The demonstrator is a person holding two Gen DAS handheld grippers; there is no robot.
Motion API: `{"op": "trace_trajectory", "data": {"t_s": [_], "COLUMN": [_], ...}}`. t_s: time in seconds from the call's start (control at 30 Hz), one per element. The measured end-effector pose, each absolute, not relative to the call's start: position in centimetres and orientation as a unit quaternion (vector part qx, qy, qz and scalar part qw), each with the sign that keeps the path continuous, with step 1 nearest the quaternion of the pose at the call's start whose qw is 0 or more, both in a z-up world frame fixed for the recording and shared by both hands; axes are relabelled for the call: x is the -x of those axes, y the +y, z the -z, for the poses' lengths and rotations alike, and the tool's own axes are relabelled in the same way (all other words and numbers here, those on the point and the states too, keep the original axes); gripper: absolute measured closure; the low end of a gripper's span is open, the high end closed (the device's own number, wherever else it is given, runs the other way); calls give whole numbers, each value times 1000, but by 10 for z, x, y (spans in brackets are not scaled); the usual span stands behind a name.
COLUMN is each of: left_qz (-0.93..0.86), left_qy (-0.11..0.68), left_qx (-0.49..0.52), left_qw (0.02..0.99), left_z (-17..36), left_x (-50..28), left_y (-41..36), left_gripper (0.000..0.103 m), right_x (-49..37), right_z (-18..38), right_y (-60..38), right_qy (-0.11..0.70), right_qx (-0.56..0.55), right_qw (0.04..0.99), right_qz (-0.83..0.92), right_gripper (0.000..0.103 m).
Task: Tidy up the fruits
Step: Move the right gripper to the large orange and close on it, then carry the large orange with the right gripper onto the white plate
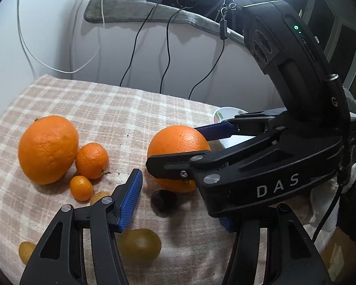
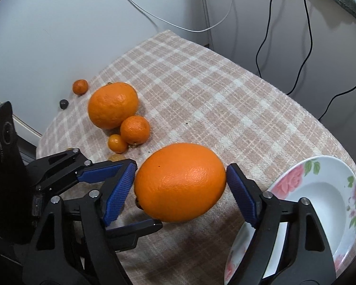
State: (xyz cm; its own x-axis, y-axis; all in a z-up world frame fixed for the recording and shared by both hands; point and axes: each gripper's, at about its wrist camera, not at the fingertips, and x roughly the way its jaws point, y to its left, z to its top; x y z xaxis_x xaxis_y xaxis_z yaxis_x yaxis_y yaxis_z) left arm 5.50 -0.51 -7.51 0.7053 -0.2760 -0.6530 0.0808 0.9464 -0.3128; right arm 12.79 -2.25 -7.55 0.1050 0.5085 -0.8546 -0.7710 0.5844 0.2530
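Two blue-padded fingers of your right gripper (image 2: 179,196) bracket a large, glossy, pebble-skinned orange (image 2: 180,182) on the checked cloth (image 2: 201,95), jaws wide, pads just beside its skin; whether they press it is unclear. Your left gripper (image 1: 178,204) hovers nearby, jaws spread. A floral plate (image 2: 320,190) sits just right.

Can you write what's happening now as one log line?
right gripper: around big orange | left gripper: open | plate: no fruit visible
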Motion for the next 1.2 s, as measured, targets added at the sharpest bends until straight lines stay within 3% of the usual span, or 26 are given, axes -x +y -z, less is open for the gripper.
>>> {"op": "trace_trajectory", "data": {"t_s": [0.6, 1.2], "left_qz": [114, 128], "left_qy": [370, 331], "left_qx": [136, 109], "left_qw": [912, 929], "left_z": [77, 48], "left_x": [-57, -51], "left_y": [-8, -24], "left_gripper": [51, 52], "right_x": [-128, -120], "right_z": [74, 32], "right_y": [-29, -58], "right_qy": [511, 471], "right_qx": [99, 76], "right_qw": [734, 764], "right_qz": [-436, -434], "right_gripper": [24, 24]}}
